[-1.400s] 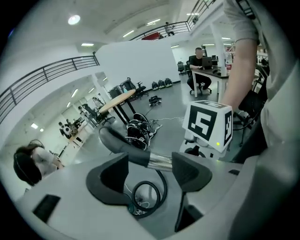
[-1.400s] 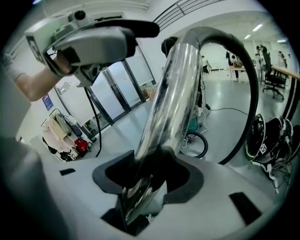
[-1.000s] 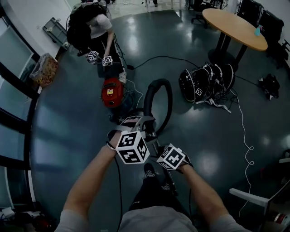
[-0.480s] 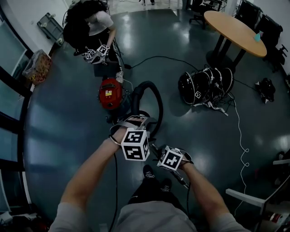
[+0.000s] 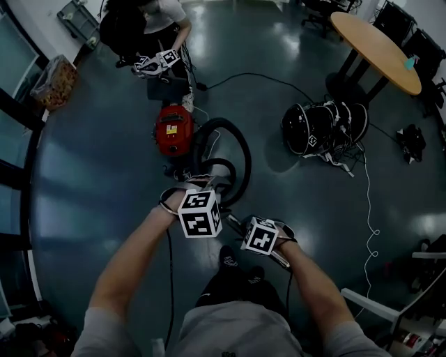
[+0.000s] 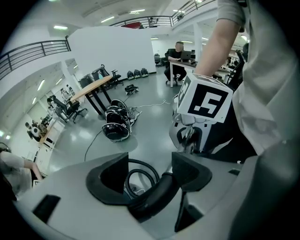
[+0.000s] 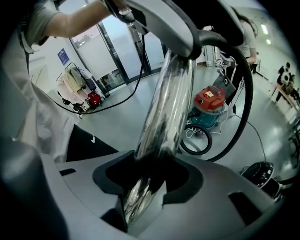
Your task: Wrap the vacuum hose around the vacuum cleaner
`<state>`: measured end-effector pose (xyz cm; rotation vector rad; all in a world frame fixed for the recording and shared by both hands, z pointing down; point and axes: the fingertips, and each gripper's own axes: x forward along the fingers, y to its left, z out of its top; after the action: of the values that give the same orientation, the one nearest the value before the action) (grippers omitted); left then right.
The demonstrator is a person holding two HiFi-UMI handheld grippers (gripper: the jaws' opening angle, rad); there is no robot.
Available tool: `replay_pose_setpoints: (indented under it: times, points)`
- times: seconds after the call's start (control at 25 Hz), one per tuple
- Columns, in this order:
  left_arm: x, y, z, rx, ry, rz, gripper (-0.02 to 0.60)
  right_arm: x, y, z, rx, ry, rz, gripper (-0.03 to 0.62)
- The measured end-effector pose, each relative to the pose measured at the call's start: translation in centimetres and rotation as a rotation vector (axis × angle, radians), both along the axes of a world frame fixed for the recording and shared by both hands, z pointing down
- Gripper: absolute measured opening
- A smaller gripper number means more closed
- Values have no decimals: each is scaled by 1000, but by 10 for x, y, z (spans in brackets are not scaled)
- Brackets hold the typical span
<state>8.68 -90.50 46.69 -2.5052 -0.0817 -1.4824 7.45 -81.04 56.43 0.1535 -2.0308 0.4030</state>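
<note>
glossy dark grey floor fills the room, and on it stands one red vacuum cleaner [image 5: 173, 130], just ahead of the person's feet. one black hose [image 5: 247, 159] rises from beside the cleaner's right side in a single tall arc and comes down to the two grippers; it is not wound round the body. the left gripper [image 6: 150, 178] has its claw closed on the thick black end of that hose, which runs slantwise between the pads. the right gripper [image 7: 149, 180] has its claw clamped on one shiny metal pipe [image 7: 164, 117], which slants up to the hose's handle. farther off are one round wooden table [image 5: 376, 43], one heap of black gear [image 5: 320, 129], one thin white cable [image 5: 369, 202], and one other person [image 5: 150, 21] holding two more grippers behind the cleaner.
</note>
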Motion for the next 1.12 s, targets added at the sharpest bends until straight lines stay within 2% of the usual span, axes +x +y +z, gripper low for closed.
replay_pose_setpoints:
  times: [0.24,0.48,0.76,0.84,0.92,0.96,1.12]
  points:
    - [-22,-3,14,-105,9,-88,287,-3,-5,11,-12,45,-89,184]
    - [-16,-7,26,-223,37,-175,261,30,-20,16,15,98,-189,181]
    - [37,0,54,-341,-3,-284,247,109,-34,38,39,154,-362,176]
    - [49,11,73,-361,-80,-266,247,136,-39,50,49,181,-434,175]
    - [58,27,100,-341,-174,-209,247,162,-44,64,61,216,-509,173]
    - [64,33,112,-331,-190,-203,247,173,-47,71,70,234,-546,172]
    - [95,37,147,-358,-148,-294,247,209,-61,100,97,284,-666,167]
